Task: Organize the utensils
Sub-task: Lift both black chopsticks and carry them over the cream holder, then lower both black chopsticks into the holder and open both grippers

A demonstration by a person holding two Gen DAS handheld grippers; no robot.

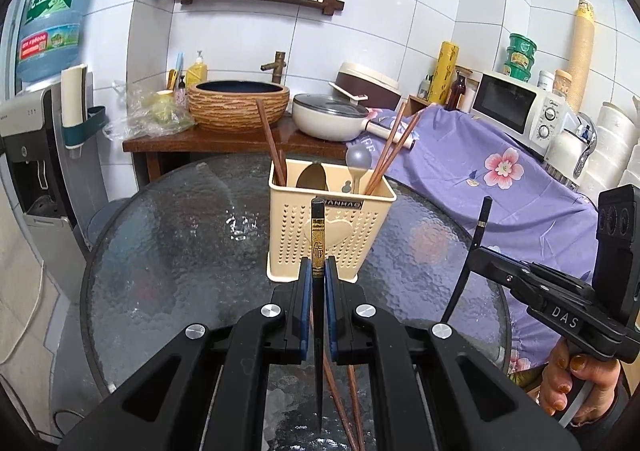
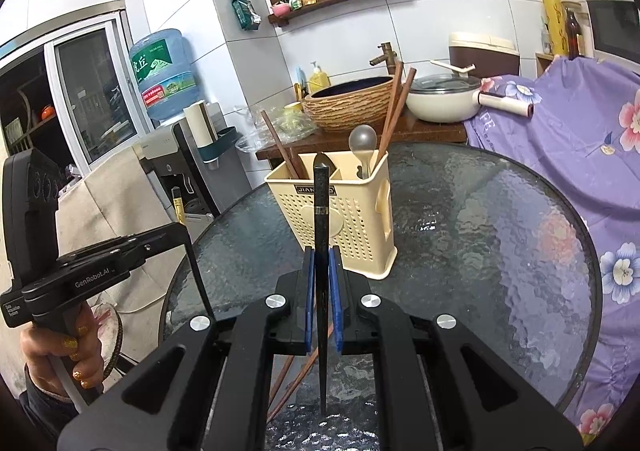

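A cream perforated utensil holder (image 1: 328, 227) (image 2: 340, 219) stands on the round glass table (image 1: 180, 235) (image 2: 480, 235). It holds several brown chopsticks (image 1: 269, 139) (image 2: 394, 107), a dark spoon (image 1: 312, 177) and a grey ladle (image 1: 359, 159) (image 2: 362, 139). My left gripper (image 1: 319, 271) is shut on a black chopstick with a gold band (image 1: 318, 235), held upright just in front of the holder. My right gripper (image 2: 322, 263) is shut on a black chopstick with a silver ring (image 2: 321, 191), also near the holder. Two brown chopsticks (image 1: 340, 387) (image 2: 296, 367) lie on the table beneath the grippers.
Behind the table stands a wooden counter with a woven basin (image 1: 239, 103) and a cream pot (image 1: 330, 117). A purple flowered cloth (image 1: 500, 179) (image 2: 580, 139) covers the right side, with a microwave (image 1: 516, 107). A water dispenser (image 1: 36, 139) stands left.
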